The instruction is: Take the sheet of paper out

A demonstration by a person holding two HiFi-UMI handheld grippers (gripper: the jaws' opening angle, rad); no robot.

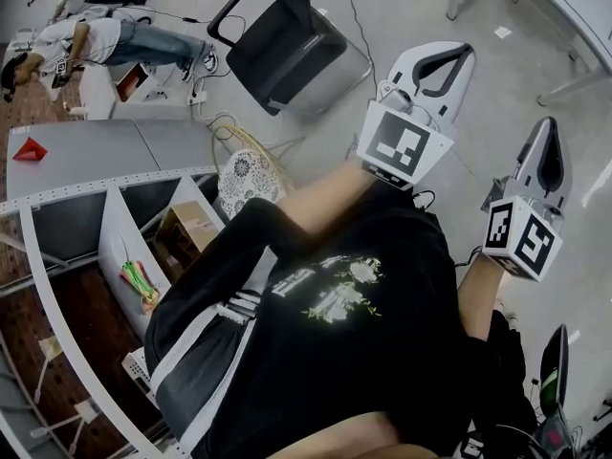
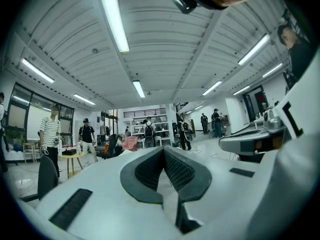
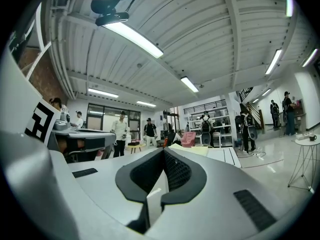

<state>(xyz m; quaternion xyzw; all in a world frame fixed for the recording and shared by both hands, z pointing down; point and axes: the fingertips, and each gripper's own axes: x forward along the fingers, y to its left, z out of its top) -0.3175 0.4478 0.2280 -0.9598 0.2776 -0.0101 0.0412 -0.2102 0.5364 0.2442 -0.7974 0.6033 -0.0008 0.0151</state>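
No sheet of paper shows in any view. In the head view both grippers are held up in front of the person's black T-shirt [image 1: 354,323], above the floor. My left gripper [image 1: 457,54] is shut, and in the left gripper view its dark pads [image 2: 163,150] meet at the tip with nothing between them. My right gripper [image 1: 550,127] is lower and to the right, also shut. Its pads [image 3: 163,150] close together on nothing that I can make out. Both gripper views point level across a large room, not at any work surface.
Below me at the left are a grey table [image 1: 105,156] with a small red object [image 1: 29,148], and white shelving [image 1: 120,247] holding a cardboard box [image 1: 186,229]. A black office chair [image 1: 277,36] stands on the floor ahead. Several people stand farther off.
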